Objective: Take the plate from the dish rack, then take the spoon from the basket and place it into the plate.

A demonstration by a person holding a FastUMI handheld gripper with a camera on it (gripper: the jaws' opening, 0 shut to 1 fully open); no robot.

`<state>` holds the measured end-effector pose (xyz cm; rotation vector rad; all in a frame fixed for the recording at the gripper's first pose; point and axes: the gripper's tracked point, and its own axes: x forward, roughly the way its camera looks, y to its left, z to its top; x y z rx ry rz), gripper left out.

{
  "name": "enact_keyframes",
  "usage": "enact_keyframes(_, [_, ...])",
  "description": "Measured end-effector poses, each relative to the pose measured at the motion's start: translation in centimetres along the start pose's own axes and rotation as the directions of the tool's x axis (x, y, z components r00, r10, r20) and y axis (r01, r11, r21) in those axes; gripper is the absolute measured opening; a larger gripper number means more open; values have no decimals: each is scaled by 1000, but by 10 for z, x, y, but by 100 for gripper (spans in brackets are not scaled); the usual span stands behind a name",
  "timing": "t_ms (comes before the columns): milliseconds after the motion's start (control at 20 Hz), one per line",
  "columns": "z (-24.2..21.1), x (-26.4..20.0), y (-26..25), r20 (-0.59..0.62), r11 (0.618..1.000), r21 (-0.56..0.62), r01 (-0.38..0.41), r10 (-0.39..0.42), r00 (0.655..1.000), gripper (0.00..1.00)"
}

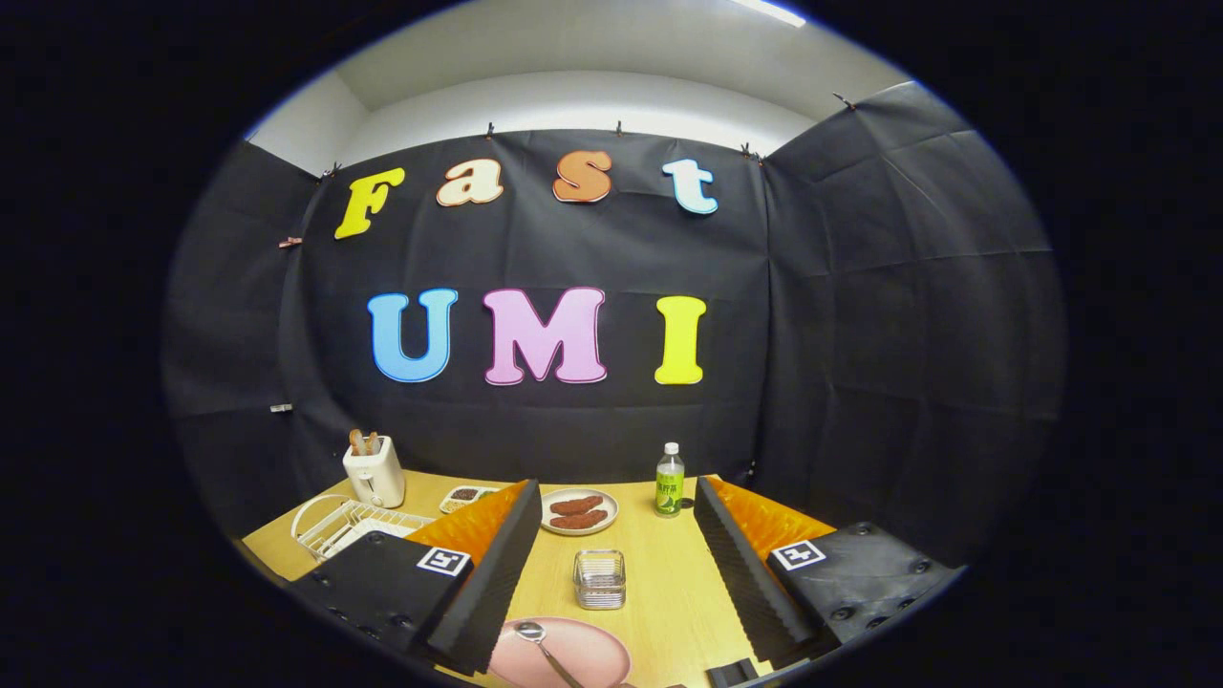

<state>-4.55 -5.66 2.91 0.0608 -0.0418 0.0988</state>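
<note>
The tongs (pixel 611 573) are spread wide and hold nothing. The spoon (pixel 543 645) lies in the pink plate (pixel 573 655) on the counter (pixel 659 592), so the task looks finished; the wire basket (pixel 599 578) stands just beyond.

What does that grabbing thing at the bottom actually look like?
The tool has two long black fingers with ribbed, sawtooth inner faces. Their outer sides are orange. Each finger is mounted on a black block with round screws and a small white square carrying a black pattern marker. The fingers stand wide apart, empty.
</note>
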Motion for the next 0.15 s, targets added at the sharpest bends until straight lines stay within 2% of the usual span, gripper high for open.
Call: enact_keyframes(150, [-5, 1, 15, -7, 1000, 0, 15, -15, 1000, 98])
